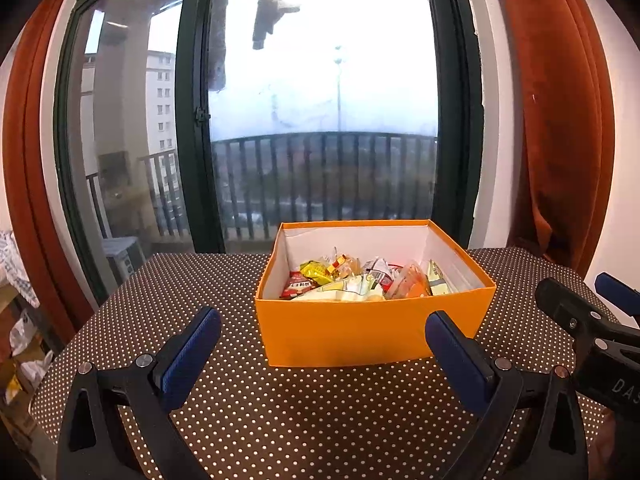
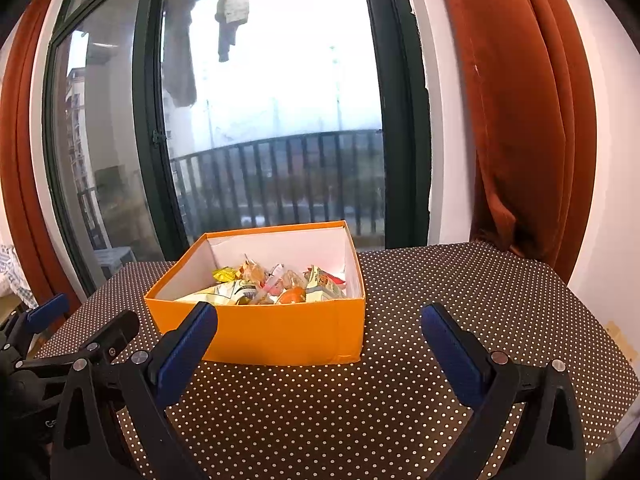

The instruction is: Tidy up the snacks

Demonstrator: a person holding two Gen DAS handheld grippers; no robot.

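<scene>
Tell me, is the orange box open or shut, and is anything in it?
Open. The orange box has no lid on, so its white inside walls show, and snack packets lie piled in the bottom, below the rim.

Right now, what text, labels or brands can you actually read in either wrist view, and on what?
"DAS": white letters on the right gripper body, cut off by the frame edge in the left wrist view.
Snack packets in the orange box: printing visible, too small and blurred to read.
Nothing else is legible.
</scene>
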